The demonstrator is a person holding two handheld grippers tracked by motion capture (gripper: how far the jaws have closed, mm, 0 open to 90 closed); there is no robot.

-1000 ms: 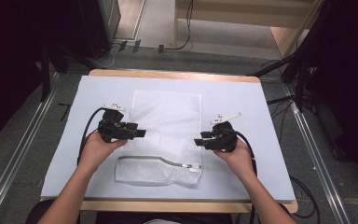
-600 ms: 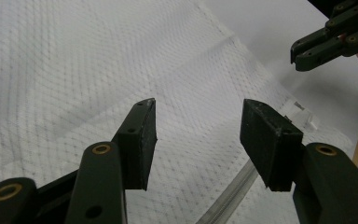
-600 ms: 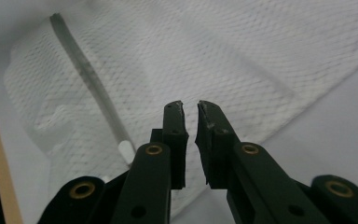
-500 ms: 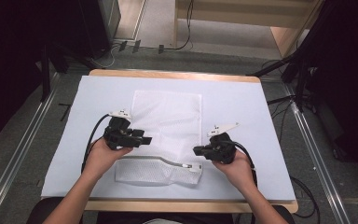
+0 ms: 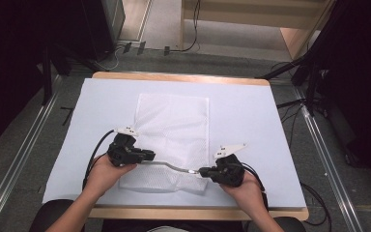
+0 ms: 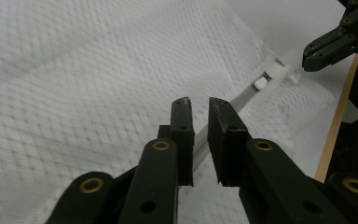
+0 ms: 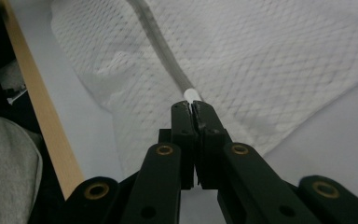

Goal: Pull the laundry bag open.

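1. Right gripper [image 7: 193, 108]: I read it as clenched on the white zipper pull [image 7: 192, 94] at the near right end of the zipper [image 5: 171, 165].
2. Left gripper [image 6: 199, 105]: jaws have just been closing over the zipper tape [image 6: 242, 99]; a narrow gap remains, so I cannot tell whether the pads press it.
3. Zipper: long axis runs left to right between both grippers, across the near part of the mesh bag [image 5: 174, 121].
4. Mesh bag: lies flat, mid-table [image 5: 251, 111].

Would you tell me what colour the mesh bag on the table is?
White, with a fine diamond net pattern; the mesh bag shows best in the right gripper view.
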